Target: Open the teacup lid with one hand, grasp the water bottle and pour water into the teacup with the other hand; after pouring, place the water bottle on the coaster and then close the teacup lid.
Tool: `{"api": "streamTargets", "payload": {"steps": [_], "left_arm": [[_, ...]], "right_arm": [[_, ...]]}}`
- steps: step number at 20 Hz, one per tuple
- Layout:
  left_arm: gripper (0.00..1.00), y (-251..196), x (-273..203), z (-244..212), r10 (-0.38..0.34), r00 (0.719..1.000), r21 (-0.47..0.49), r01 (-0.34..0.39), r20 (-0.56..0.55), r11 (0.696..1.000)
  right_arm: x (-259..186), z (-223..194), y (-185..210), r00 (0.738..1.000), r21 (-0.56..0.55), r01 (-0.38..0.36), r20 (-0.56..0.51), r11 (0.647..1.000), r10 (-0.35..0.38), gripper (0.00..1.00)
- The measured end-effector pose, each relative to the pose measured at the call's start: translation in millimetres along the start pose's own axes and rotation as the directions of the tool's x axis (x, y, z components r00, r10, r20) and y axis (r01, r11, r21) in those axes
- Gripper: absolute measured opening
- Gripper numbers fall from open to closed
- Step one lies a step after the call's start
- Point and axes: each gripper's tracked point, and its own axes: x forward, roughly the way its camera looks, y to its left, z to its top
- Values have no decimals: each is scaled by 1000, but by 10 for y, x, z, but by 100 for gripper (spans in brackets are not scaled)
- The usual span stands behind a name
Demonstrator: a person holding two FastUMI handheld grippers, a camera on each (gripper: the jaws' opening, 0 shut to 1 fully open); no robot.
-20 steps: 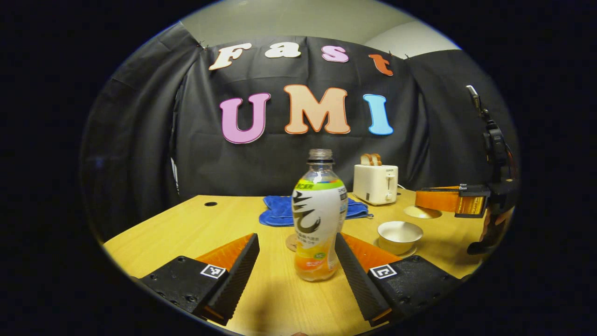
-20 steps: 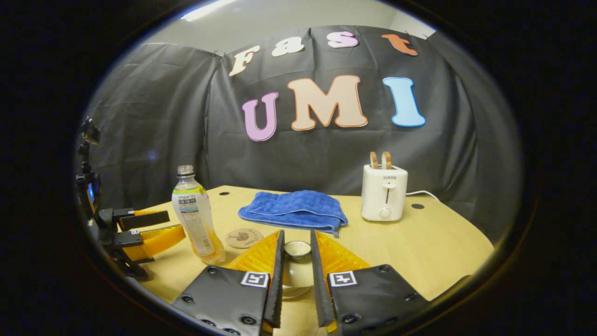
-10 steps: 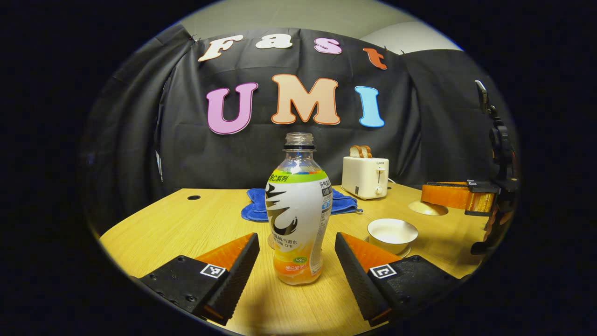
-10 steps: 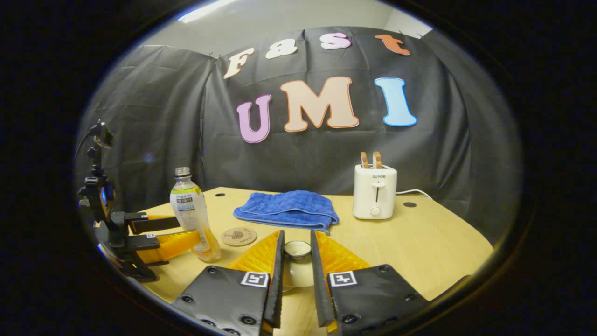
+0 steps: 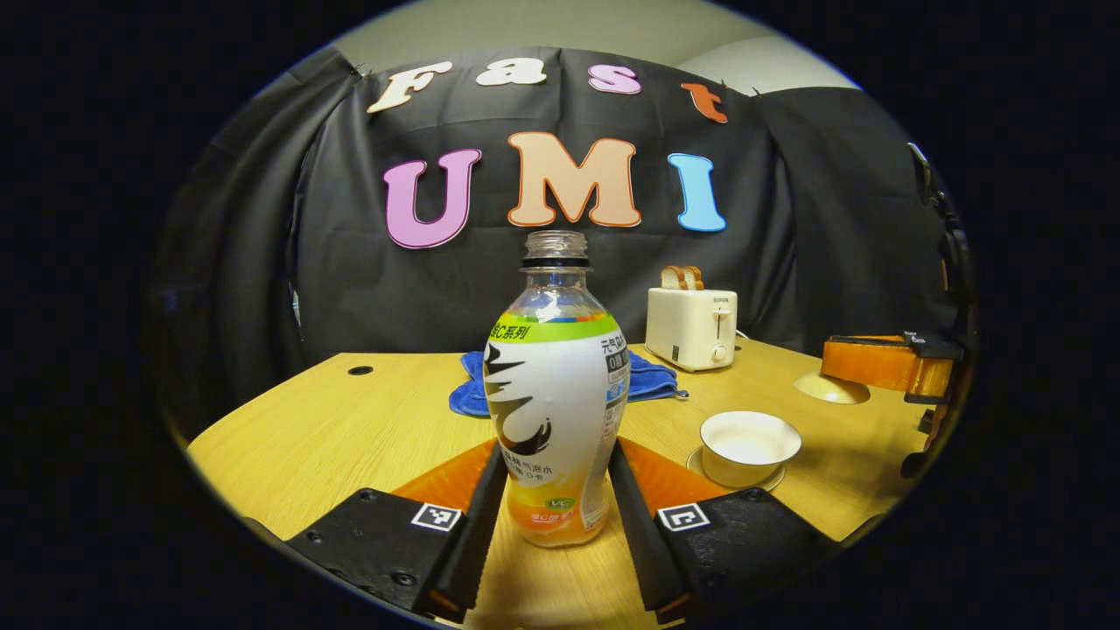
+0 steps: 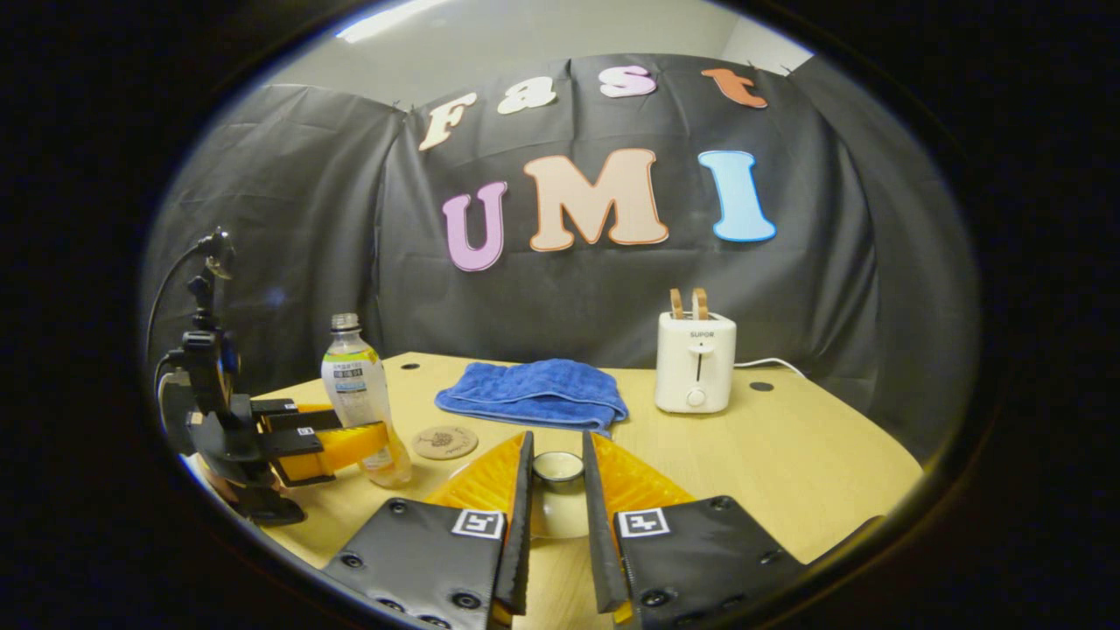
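Observation:
An uncapped water bottle [image 5: 553,411] with a little orange liquid stands on the wooden table. My left gripper [image 5: 556,448] is shut on its lower half, one finger on each side. To its right the open white teacup [image 5: 751,437] sits on a saucer. Farther right, my right gripper [image 5: 840,363] holds the teacup lid [image 5: 831,388] above the table. In the right gripper view, my right gripper [image 6: 557,436] is shut on the lid's knob [image 6: 558,468]. There the bottle [image 6: 357,385] and the left gripper [image 6: 363,420] stand at the left, with the round coaster [image 6: 444,442] beside them.
A folded blue towel [image 6: 534,394] lies at the back middle of the table [image 6: 787,464]. A white toaster [image 6: 696,363] with two slices in it stands at the back right, its cord trailing behind. The black booth cloth closes the far side.
My left gripper moved in and its fingers closed from wide open onto the bottle. The right gripper kept hold of the lid and drifted slightly away from the teacup.

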Motion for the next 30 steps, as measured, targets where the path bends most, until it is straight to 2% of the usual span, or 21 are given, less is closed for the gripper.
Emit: {"api": "streamTargets", "payload": {"steps": [6,10,13,17,22,28,30], "left_arm": [[53,34,42,7,13,1000,69,-11,-27,998],[52,97,57,114,37,999,133,-36,-4,991],[52,130,79,159,55,998,238,-53,-2,970],[52,145,102,218,82,997,410,-74,-3,909],[52,94,149,223,86,996,551,-74,3,831],[52,87,148,240,101,994,738,-94,35,668],[52,57,151,234,94,995,776,-93,44,623]], "right_arm": [[-33,24,-121,1000,7,13,6,1000,-13,32],[-40,27,-189,1000,16,19,9,1000,-19,32],[-50,36,-237,1000,13,25,13,1000,-25,32],[-67,41,-303,999,17,33,17,999,-33,32],[-84,10,-367,999,13,43,13,999,-43,32],[-127,-10,-409,999,2,51,14,999,-51,32],[-140,-16,-415,999,8,52,13,999,-53,32]]}}
